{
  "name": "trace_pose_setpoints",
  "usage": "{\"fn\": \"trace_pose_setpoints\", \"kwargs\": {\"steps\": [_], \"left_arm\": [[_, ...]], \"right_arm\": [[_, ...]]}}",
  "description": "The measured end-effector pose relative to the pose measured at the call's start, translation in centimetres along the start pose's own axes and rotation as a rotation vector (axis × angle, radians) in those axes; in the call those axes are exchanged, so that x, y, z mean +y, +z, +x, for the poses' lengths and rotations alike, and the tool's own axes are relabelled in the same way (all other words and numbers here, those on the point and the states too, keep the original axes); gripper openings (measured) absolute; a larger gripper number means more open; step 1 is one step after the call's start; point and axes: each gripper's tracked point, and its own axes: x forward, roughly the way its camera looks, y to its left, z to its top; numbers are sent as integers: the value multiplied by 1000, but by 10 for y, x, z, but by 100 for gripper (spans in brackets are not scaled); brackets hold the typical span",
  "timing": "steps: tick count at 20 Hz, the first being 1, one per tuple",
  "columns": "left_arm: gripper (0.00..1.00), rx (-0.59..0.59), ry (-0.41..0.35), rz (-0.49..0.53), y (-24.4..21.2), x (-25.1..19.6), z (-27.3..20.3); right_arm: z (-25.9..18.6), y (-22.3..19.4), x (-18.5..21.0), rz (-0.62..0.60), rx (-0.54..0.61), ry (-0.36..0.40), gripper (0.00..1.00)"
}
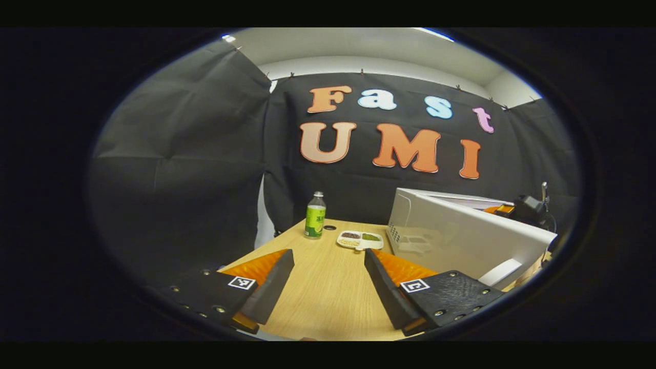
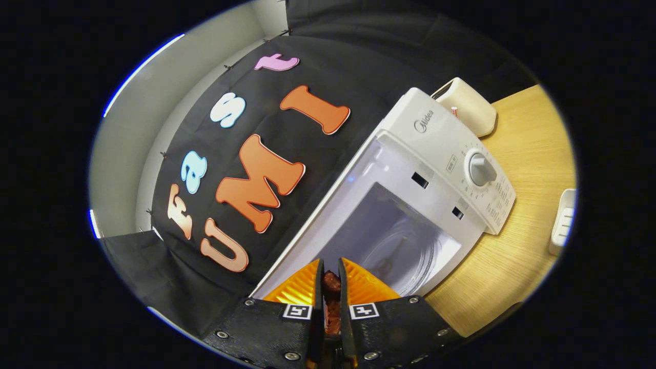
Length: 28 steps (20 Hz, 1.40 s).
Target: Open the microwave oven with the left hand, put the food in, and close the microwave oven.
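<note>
Right gripper view puts us face to face with the microwave oven (image 2: 435,179): door swung aside, pale cavity exposed, a round glass turntable (image 2: 405,256) glinting inside, a grey dial (image 2: 482,169) on the smooth white control panel at 2 o'clock. At 6 o'clock the right gripper (image 2: 330,287) is pinched tight on a dark reddish piece of food (image 2: 332,282), both fingers pressing it just in front of the opening. A cream, rounded container (image 2: 469,105) sits behind the oven at 1 o'clock on the wood-grain table (image 2: 523,246).

Left gripper view offers the other side: the oven's open door (image 1: 461,241) seen as a flat white slab at 3 o'clock, the other gripper's dark body (image 1: 528,207) peeking past it. Left gripper (image 1: 328,279) hangs over the table with fingers spread wide, nothing between them. Beyond, at 12 o'clock, a divided white tray (image 1: 360,239) with brown and green portions, a green-labelled bottle (image 1: 315,216) at 11 o'clock, a small dark ring (image 1: 330,227) between them.
</note>
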Motion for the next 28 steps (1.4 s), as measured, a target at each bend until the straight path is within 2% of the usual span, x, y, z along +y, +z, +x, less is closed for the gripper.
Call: {"fn": "trace_pose_setpoints", "kwargs": {"steps": [5, 9, 11, 13, 17, 18, 20, 22, 28], "left_arm": [[86, -2, 21, 13, 1, 15, 6], [86, -3, 19, 8, 0, 17, 6], [86, -2, 18, 6, -1, 17, 8], [86, -2, 15, -1, -1, 15, 9], [86, 1, 5, -15, -3, 11, 6], [86, 0, 1, -18, -3, 9, 6], [86, 0, -7, -23, -4, 6, 8], [86, 7, -11, -20, -7, 3, 7], [86, 17, -41, -30, -12, -8, 1]], "right_arm": [[45, -24, -29, 60, -19, -70, 12], [68, -26, -42, 20, -31, -123, 13], [85, -26, -52, -3, -30, -157, 17], [86, -27, -64, -71, 14, -200, 19], [82, -29, -75, -203, 66, -233, 51], [81, -29, -78, -254, 71, -230, 64], [71, -31, -75, -344, 100, -206, 82], [57, -27, -72, -438, 116, -190, 94], [4, 13, -44, -727, 124, -94, 94]]}}
